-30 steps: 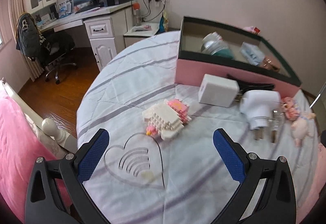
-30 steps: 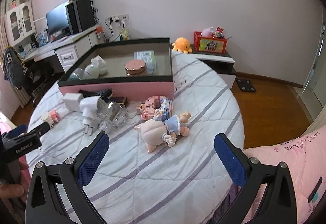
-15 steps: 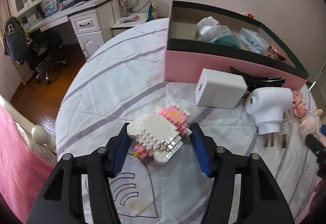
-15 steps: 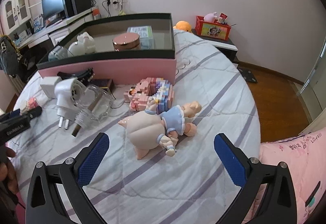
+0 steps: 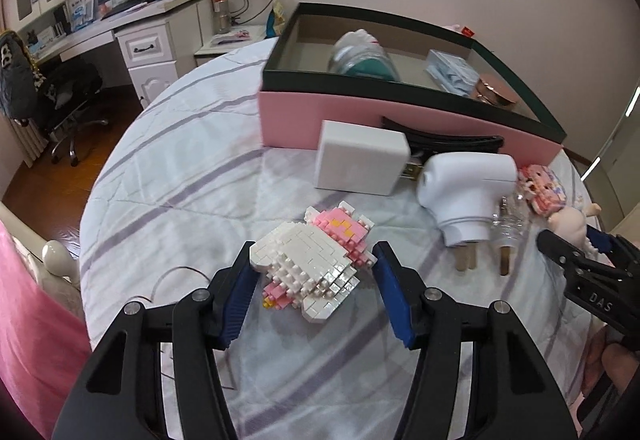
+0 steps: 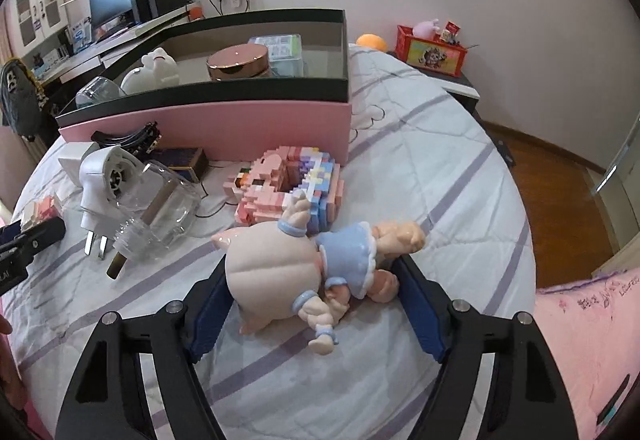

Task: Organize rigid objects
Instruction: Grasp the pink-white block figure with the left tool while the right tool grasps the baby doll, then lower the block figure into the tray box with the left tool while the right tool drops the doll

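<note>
White-pink brick figure and pig doll lie on the bed.

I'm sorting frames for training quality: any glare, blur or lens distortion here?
Left wrist view: strong fisheye bending, dark vignette corners; the white-and-pink brick figure between the left hand-held gripper fingers is sharp, with small glints on its glossy studs. Right wrist view: same curvature on the pink box with dark rim; the pig doll in a blue dress is sharp, lighting soft, shadows faint.

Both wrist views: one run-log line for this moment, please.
left hand-held gripper: closing around white-and-pink brick figure | right hand-held gripper: straddling pig doll in blue dress
</note>
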Motion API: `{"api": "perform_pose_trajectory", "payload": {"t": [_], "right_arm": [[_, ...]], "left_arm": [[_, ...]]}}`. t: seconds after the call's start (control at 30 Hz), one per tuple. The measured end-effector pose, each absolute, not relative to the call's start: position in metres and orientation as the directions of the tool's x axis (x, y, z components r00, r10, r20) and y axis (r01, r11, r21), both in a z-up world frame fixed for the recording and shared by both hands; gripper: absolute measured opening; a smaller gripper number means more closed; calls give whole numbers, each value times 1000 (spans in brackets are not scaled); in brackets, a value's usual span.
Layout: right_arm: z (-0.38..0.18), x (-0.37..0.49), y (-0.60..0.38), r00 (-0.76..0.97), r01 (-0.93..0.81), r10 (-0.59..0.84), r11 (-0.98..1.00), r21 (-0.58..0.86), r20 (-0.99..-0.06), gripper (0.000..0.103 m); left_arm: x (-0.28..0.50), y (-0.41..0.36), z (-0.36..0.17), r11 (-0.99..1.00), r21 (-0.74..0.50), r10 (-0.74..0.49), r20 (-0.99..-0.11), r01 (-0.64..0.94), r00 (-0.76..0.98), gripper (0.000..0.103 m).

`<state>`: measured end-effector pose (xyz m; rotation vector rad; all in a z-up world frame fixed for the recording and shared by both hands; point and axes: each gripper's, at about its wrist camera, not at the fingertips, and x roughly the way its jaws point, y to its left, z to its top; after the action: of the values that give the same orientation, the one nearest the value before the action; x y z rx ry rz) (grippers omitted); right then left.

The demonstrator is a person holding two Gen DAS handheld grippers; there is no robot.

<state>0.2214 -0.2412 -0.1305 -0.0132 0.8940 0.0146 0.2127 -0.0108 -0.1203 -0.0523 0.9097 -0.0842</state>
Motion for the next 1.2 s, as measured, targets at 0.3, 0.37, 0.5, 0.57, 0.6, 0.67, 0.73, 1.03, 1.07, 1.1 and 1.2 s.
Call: {"api": "perform_pose_trajectory", "payload": {"t": [0.3, 0.37, 0.5, 0.57, 0.6, 0.67, 0.73, 1.03, 1.07, 1.1, 1.2], "right_arm": [[-120, 205, -245, 644, -40, 58, 998, 42, -763, 78], [-113, 199, -244, 651, -45, 67, 998, 49, -756, 78], [-93, 194, -243, 662, -64, 109, 994, 88, -741, 78], [-82, 196, -243, 665, -78, 138, 990, 116, -734, 78], [-76, 198, -245, 671, -83, 146, 989, 123, -727, 78], [-61, 203, -245, 689, -94, 157, 987, 128, -708, 78], [-50, 210, -244, 702, -104, 163, 986, 127, -694, 78], [-8, 289, -234, 732, -148, 187, 982, 115, -655, 78], [-8, 297, -233, 731, -148, 184, 983, 111, -657, 78], [-8, 310, -232, 726, -148, 185, 983, 112, -662, 78], [-14, 345, -231, 708, -145, 179, 984, 107, -683, 78]], "left_arm": [[202, -18, -105, 994, -78, -111, -769, 79, 630, 59], [201, -18, -98, 994, -76, -111, -762, 82, 638, 59], [203, -21, -82, 992, -77, -124, -746, 100, 654, 59], [207, -22, -71, 992, -78, -128, -734, 104, 667, 59], [211, -22, -64, 992, -78, -128, -724, 104, 677, 59], [217, -23, -51, 991, -77, -129, -706, 105, 696, 59], [228, -24, -35, 991, -77, -134, -686, 111, 715, 59], [303, -42, 3, 985, -81, -167, -663, 152, 730, 59], [314, -44, 3, 985, -78, -164, -665, 151, 728, 59], [326, -47, 4, 986, -76, -163, -669, 152, 725, 59], [360, -53, 0, 987, -60, -148, -683, 148, 715, 59]]}}
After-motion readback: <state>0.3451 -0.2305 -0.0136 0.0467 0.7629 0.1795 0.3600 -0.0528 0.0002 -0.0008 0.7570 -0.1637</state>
